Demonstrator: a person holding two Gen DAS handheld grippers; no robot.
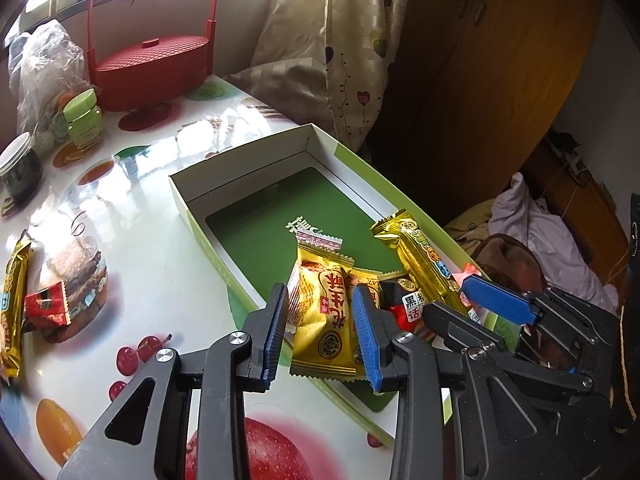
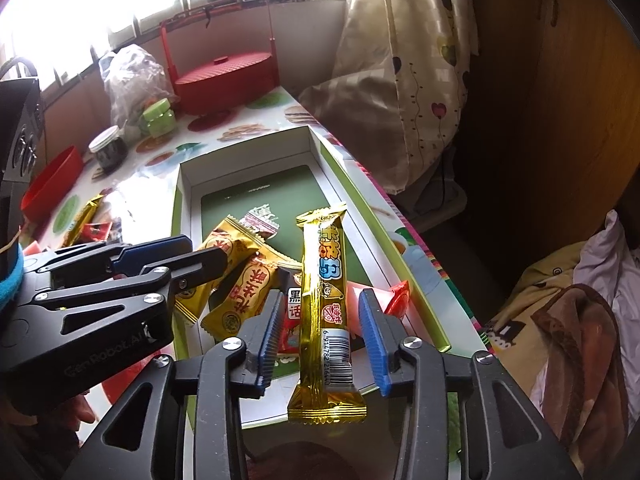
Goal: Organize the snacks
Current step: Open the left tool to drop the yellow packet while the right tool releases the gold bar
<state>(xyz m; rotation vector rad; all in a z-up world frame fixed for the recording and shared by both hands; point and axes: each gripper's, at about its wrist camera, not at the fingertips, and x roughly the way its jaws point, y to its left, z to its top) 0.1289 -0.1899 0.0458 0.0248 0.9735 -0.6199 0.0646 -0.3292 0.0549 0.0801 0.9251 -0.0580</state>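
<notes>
A green-and-white open box lies on the table; it also shows in the right wrist view. My left gripper is open around a yellow peanut snack packet at the box's near end. My right gripper is open around a long gold snack bar, which leans over other packets in the box. The bar also shows in the left wrist view. A red-and-black packet lies between them. A gold bar and a small red packet lie on the table at left.
A red lidded basket stands at the back of the table. A plastic bag, a green-lidded jar and a dark jar are at back left. A red bowl sits left. Curtain and wardrobe are right of the table.
</notes>
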